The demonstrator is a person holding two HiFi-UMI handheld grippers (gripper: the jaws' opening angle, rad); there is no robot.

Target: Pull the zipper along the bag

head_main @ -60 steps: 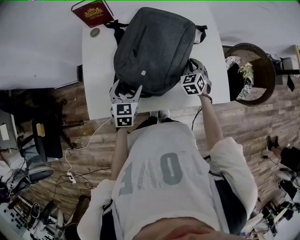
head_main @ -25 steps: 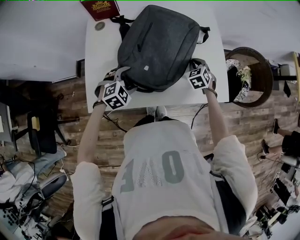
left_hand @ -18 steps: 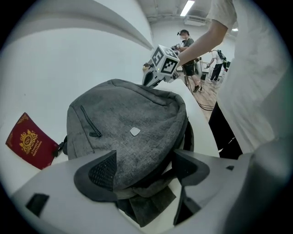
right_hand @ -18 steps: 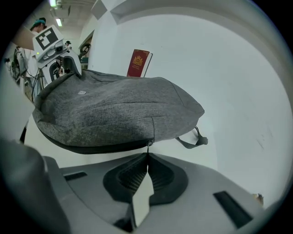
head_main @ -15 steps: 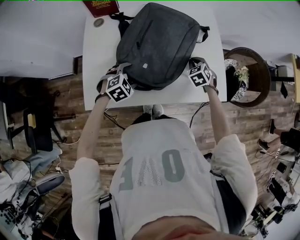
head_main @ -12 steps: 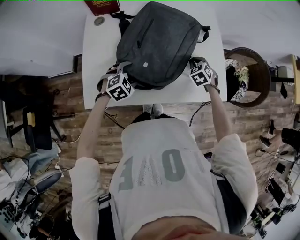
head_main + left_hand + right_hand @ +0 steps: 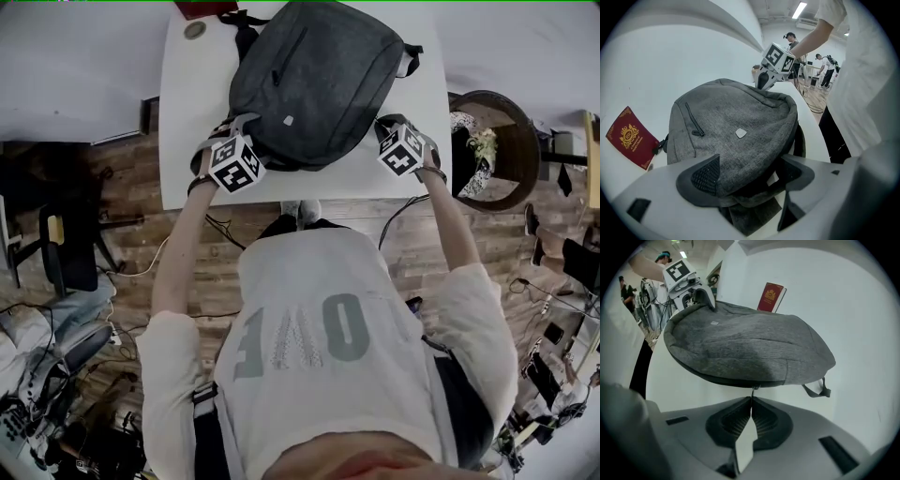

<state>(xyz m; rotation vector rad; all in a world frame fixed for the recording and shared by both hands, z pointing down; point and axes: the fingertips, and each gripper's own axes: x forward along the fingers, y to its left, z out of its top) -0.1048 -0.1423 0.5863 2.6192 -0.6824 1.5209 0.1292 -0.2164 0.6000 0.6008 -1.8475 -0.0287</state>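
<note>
Grey bag (image 7: 314,80) lay flat on the white surface (image 7: 403,178), front panel up, covering most of the width.

Left tongs (image 7: 750,177) were clamped on the bag's near-left corner. Fabric was bunched between the two pads, and the jaws stood fairly wide around the bulk.

Right tongs (image 7: 751,414) were closed tight on the zipper pull (image 7: 753,391). The thin tab ran straight from the bag's side seam into the line where the pads met, with no gap visible. In the head view these tongs sat at the bag's near-right edge, just off the fabric and over bare surface.

Both tongs were angled down toward the bag, one at each near corner. Their marker cubes faced up: left cube (image 7: 236,161), right cube (image 7: 401,150).

A dark zipper line (image 7: 722,376) ran along the bag's edge under the bulging top panel. Couldn't tell whether that stretch was open or zipped.

Other details:
- A small pale tag (image 7: 740,133) sat mid-panel.
- The front-pocket zipper (image 7: 693,122) was slanted on the far-left side of the panel.
- A strap (image 7: 815,389) loop lay on the surface at the bag's far end.
- A red booklet (image 7: 630,138) with a gold crest was near the far-left corner of the surface, just beside the bag's top. A round disc (image 7: 195,30) lay next to it.
- The person stood at the near edge on a wooden floor (image 7: 122,216).
</note>
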